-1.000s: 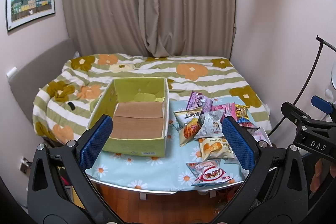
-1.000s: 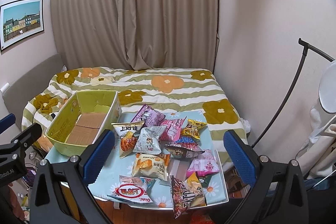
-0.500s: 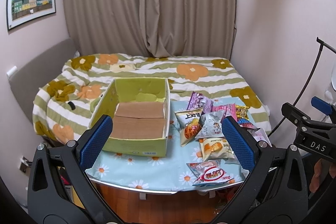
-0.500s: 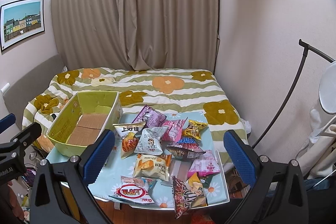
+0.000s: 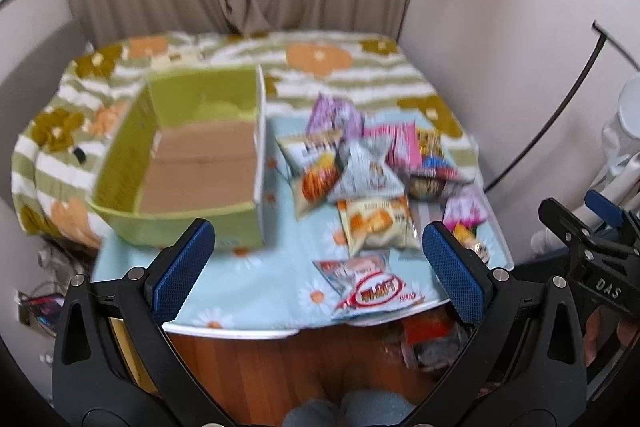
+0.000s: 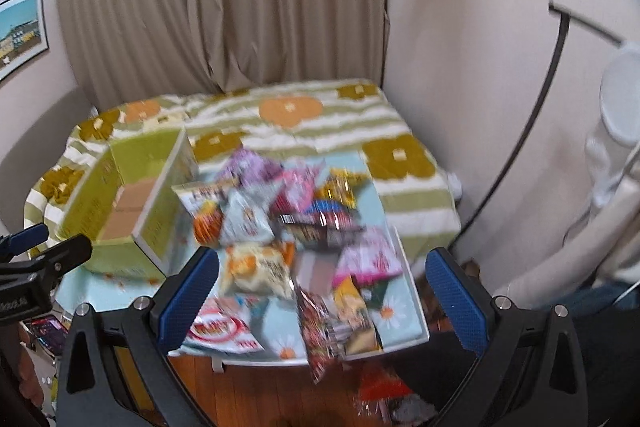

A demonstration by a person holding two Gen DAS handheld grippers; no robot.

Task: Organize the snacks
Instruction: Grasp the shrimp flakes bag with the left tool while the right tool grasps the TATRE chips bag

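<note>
The left gripper (image 5: 318,259) and the right gripper (image 6: 322,289) were both held off the near edge of the bench (image 5: 256,287), fingers spread wide and nothing between them. That stance was judged to suit an approach, with no packet yet chosen.

The snacks (image 5: 372,167) were heaped on the right half of the bench, overlapping one another. The green box (image 5: 180,227) stood empty on the left half, its brown floor bare, and was judged to be where the packets were meant to go. A red-and-white packet (image 5: 372,293) lay nearest the edge, the easiest first pick.

In the left wrist view the whole inside of the box was shown, along with the right gripper's frame at the far right. In the right wrist view the box was seen only at an angle, but a dark red packet (image 6: 320,331) overhanging the bench edge, and something red on the floor (image 6: 380,387), were shown more plainly. Both views were blurred.
</note>
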